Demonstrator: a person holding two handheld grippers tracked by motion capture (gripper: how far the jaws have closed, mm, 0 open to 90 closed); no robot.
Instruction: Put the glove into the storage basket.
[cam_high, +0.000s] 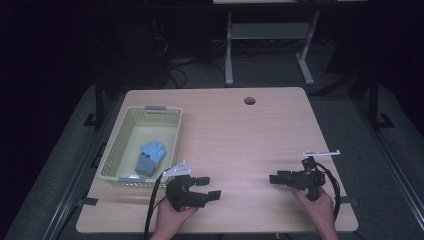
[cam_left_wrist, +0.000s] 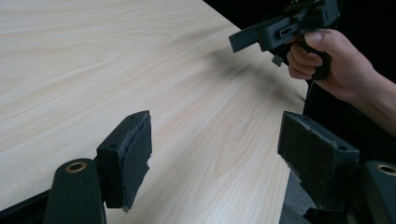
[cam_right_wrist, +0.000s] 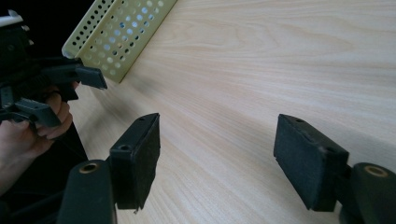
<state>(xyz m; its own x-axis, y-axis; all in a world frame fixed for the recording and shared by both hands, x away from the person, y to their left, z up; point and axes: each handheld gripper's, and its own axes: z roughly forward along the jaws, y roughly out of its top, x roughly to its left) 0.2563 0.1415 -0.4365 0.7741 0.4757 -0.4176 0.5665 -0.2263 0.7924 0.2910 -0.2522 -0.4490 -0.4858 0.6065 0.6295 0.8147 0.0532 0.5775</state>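
A pale yellow perforated basket (cam_high: 114, 152) stands at the left of the wooden table (cam_high: 240, 135), with a blue glove (cam_high: 150, 158) lying flat inside it. Near the front edge, just right of the basket's near corner, a hand holds my left gripper (cam_high: 209, 187) open, pointing right. My right gripper (cam_high: 275, 179) is at the front right, open, pointing left toward it. In the left gripper view the jaws (cam_left_wrist: 219, 158) stand wide over bare wood, with the right gripper (cam_left_wrist: 247, 39) beyond. The right gripper view shows its jaws (cam_right_wrist: 217, 158) wide apart, the left gripper (cam_right_wrist: 67, 95) and the basket (cam_right_wrist: 121, 32) farther off.
A round cable hole (cam_high: 249, 100) sits near the table's far edge. Beyond the table stands a white desk frame (cam_high: 270, 35) on a dark floor. Bare wood lies between the two grippers. A small white strip (cam_high: 321, 152) shows just above the right gripper.
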